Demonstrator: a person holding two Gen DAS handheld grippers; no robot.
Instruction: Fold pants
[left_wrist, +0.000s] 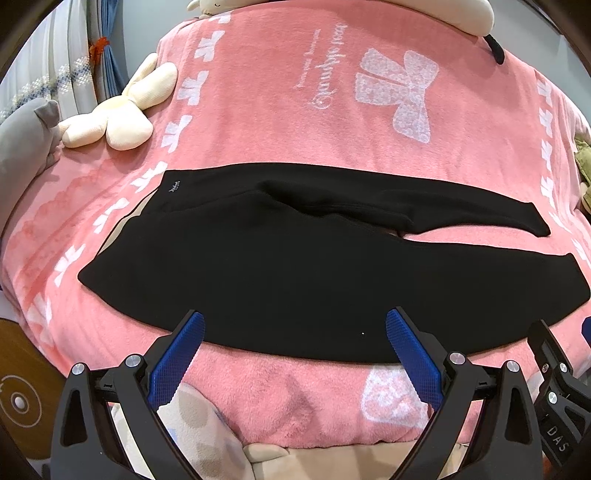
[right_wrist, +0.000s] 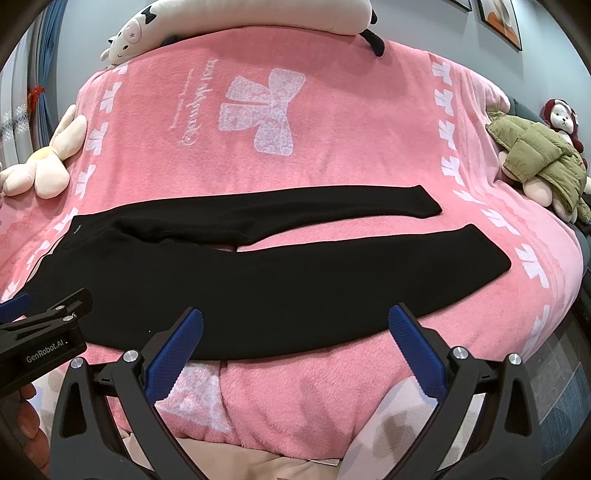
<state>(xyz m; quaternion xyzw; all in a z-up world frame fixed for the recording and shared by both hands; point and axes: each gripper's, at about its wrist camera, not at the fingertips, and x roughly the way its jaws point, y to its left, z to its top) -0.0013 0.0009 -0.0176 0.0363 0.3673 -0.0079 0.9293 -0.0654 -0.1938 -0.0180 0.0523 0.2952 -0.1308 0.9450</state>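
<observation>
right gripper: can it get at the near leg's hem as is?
Probably yes. The right gripper is open and hovers at the near edge of the black pants. The near leg's hem lies flat on the pink blanket to its right, nothing between.

Pants (left_wrist: 295, 266) logo too small, plush (left_wrist: 369, 11) cut off at top edge

pants (right_wrist: 258, 280) flat on blanket (right_wrist: 332, 155)

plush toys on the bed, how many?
3, maybe more hidden. A long white plush lies along the far edge, a cream bunny sits at the left edge, and a red-hooded bear sits at the right, behind an olive jacket.
</observation>
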